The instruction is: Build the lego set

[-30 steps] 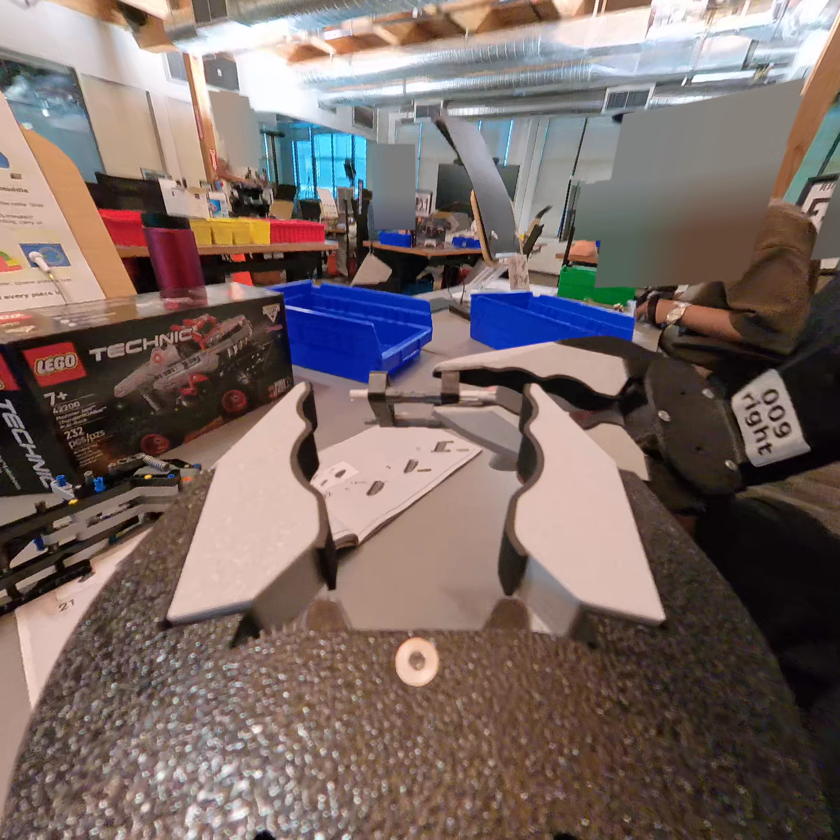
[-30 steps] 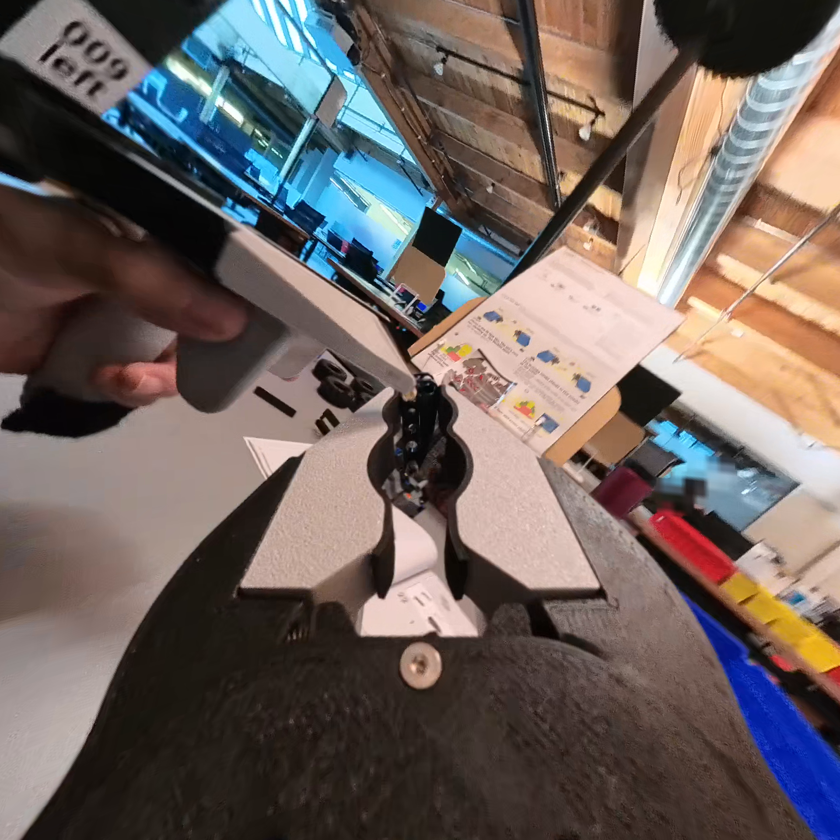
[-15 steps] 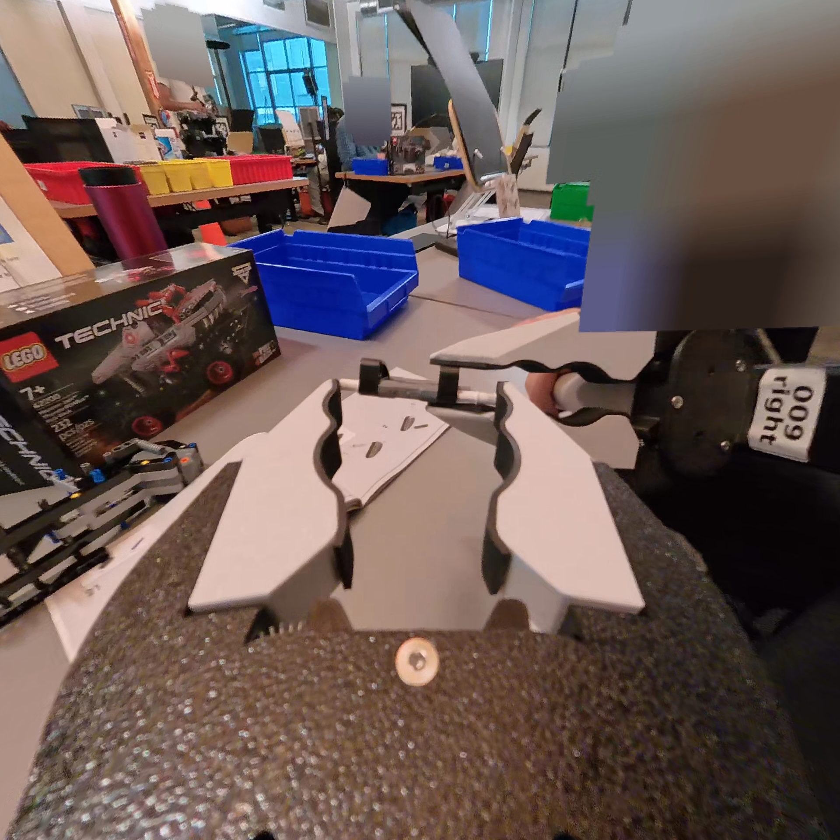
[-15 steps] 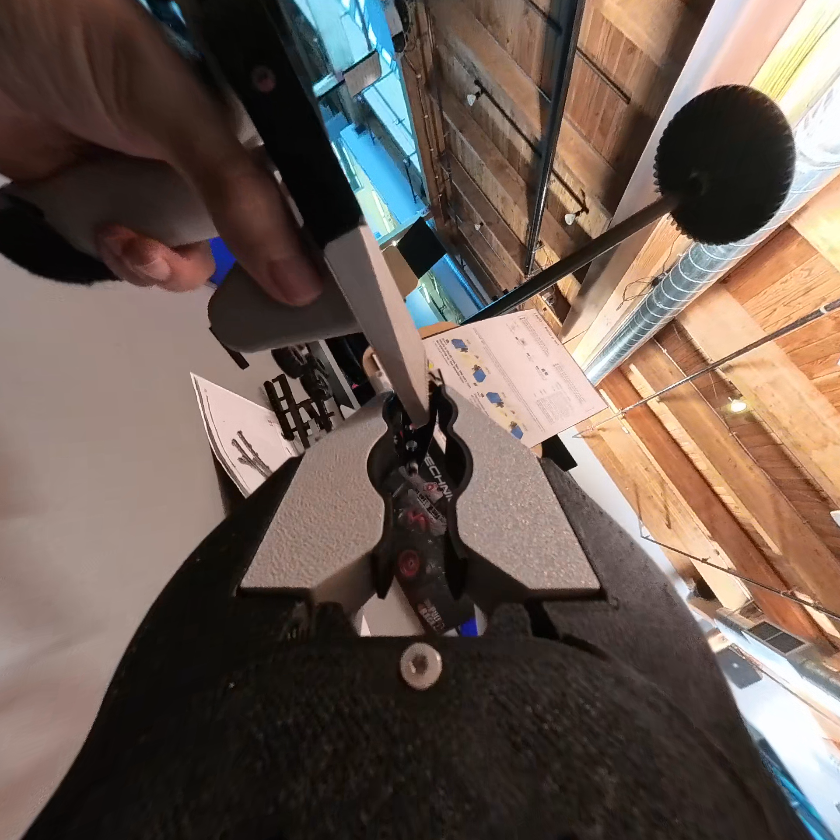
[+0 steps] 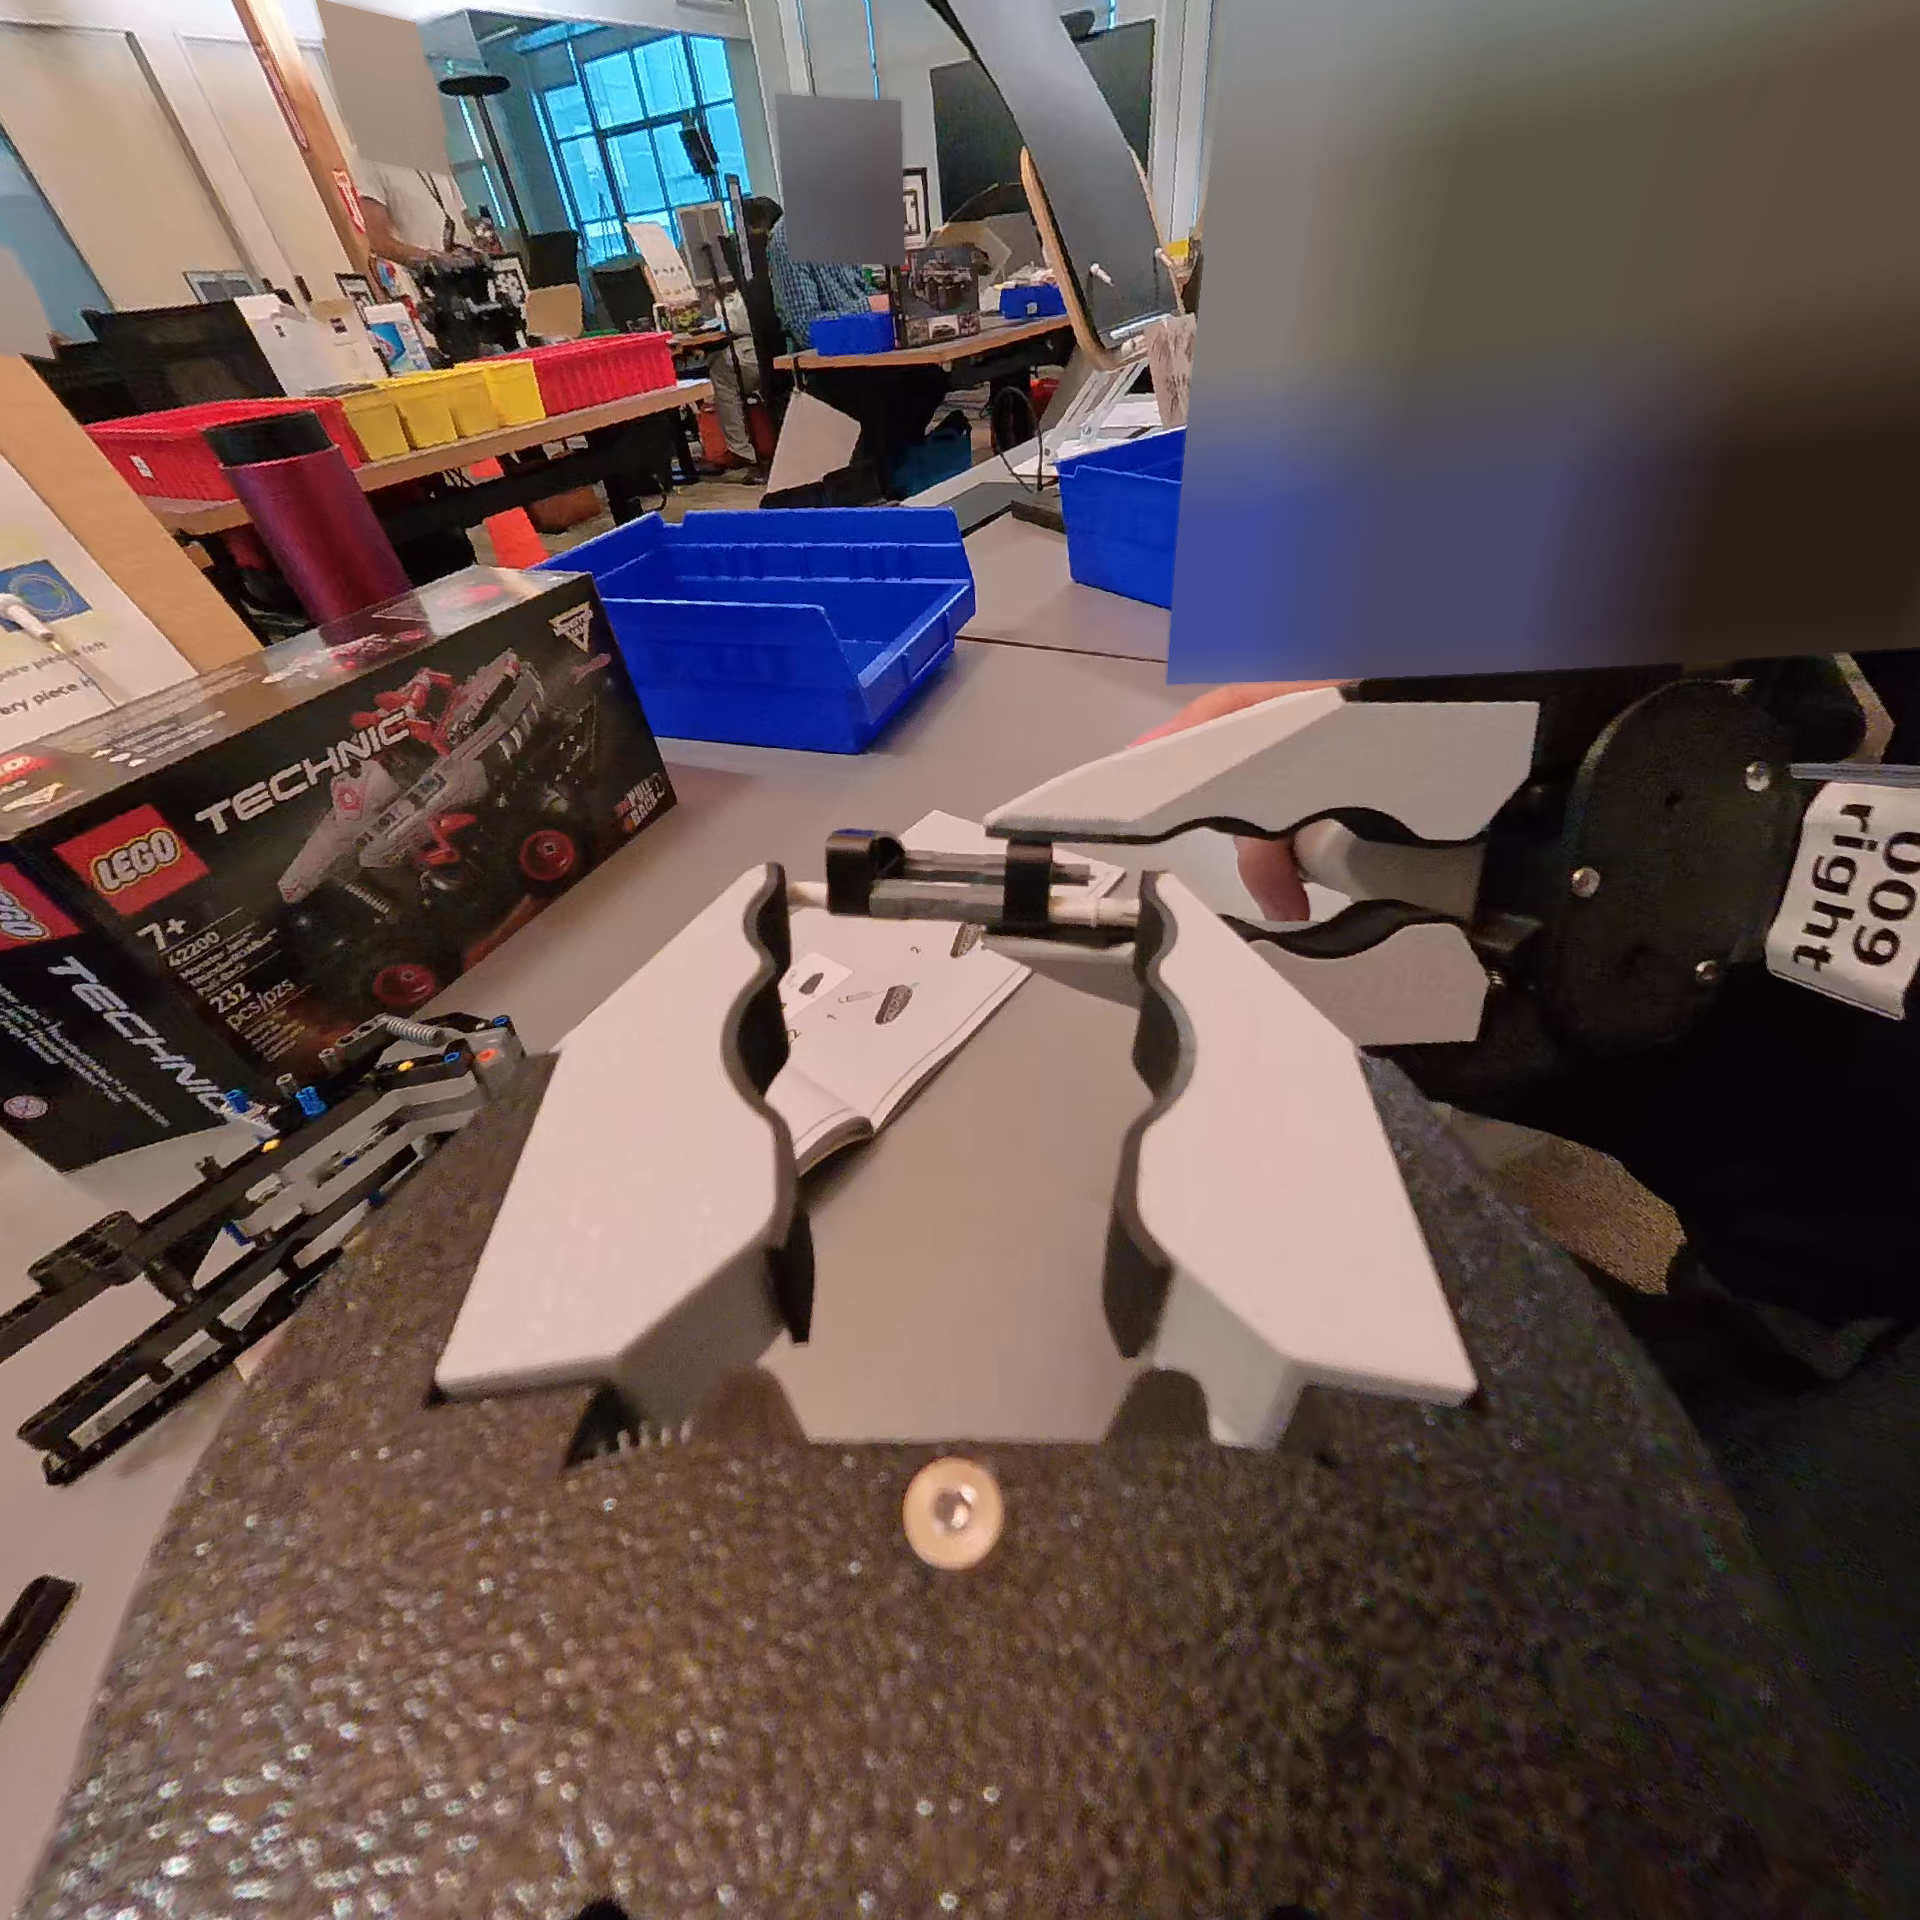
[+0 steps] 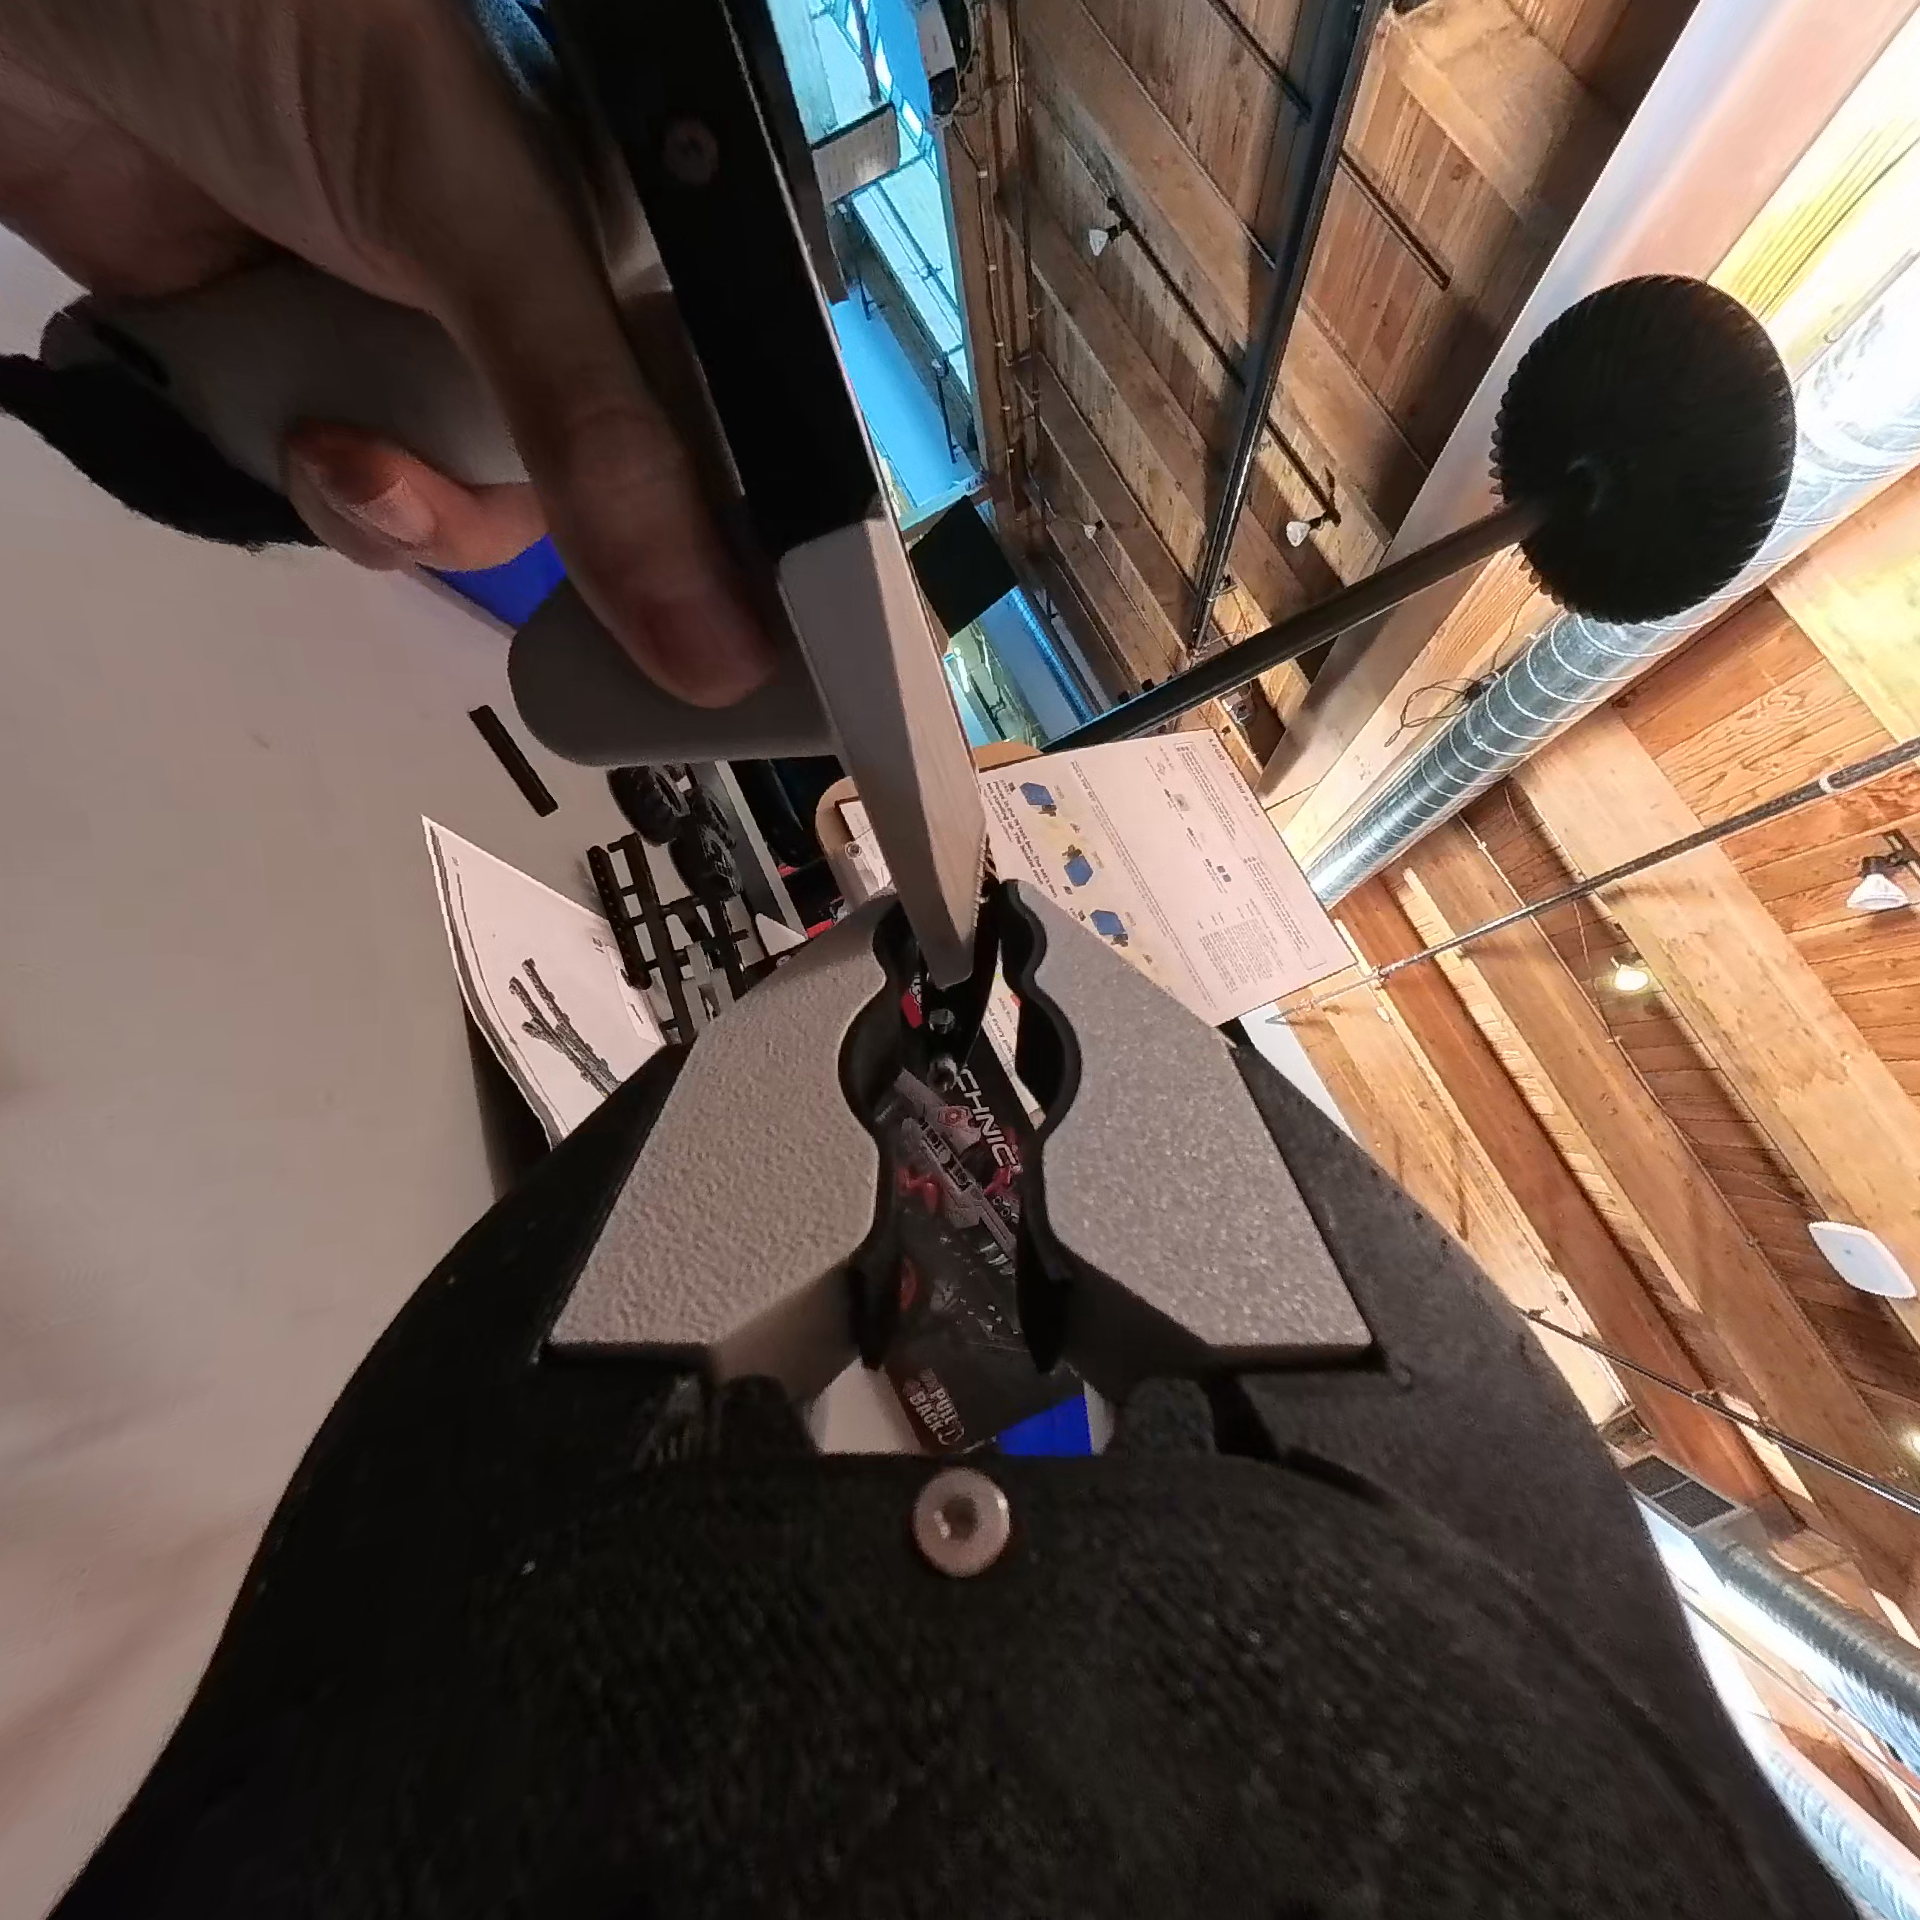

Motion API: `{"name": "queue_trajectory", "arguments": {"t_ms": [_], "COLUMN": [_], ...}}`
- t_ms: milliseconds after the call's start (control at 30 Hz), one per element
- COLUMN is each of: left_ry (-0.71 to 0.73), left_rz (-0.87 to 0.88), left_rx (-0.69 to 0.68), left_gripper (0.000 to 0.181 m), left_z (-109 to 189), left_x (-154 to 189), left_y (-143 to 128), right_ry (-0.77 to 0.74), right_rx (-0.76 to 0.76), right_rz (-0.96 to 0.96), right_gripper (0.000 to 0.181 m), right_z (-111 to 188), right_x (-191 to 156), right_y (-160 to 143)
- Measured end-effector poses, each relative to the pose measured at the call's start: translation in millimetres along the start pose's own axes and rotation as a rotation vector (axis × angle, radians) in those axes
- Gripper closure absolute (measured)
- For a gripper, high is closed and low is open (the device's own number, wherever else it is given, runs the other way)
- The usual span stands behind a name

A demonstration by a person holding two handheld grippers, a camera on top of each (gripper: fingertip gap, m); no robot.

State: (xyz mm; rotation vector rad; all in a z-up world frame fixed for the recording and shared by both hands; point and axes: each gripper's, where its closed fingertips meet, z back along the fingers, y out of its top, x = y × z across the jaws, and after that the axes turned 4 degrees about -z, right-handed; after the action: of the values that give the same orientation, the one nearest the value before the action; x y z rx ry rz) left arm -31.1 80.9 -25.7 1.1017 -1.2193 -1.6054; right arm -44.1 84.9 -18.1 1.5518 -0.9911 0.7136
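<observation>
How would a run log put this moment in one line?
left gripper: open, empty | right gripper: shut on axle piece | chassis: on table

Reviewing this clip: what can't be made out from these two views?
- Left wrist view: how the right claw contacts the small axle assembly; its fingers cover it.
- Left wrist view: the chassis frame, cut off by the left edge.
- Right wrist view: the held piece, hidden by the left claw's finger.
</observation>
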Motion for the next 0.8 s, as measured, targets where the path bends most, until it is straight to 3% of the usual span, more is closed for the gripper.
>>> {"name": "queue_trajectory", "arguments": {"t_ms": [800], "left_ry": [-0.012], "left_rz": [0.007], "left_rx": [-0.002], "left_gripper": [0.120], "left_z": [-5.0], "left_x": [0.4], "left_y": [-3.0], "right_ry": [-0.003], "right_rx": [-0.032], "right_rz": [0.032], "right_gripper": [0.169], "right_z": [-0.5], "right_x": [-1.2], "right_y": [-4.7]}}
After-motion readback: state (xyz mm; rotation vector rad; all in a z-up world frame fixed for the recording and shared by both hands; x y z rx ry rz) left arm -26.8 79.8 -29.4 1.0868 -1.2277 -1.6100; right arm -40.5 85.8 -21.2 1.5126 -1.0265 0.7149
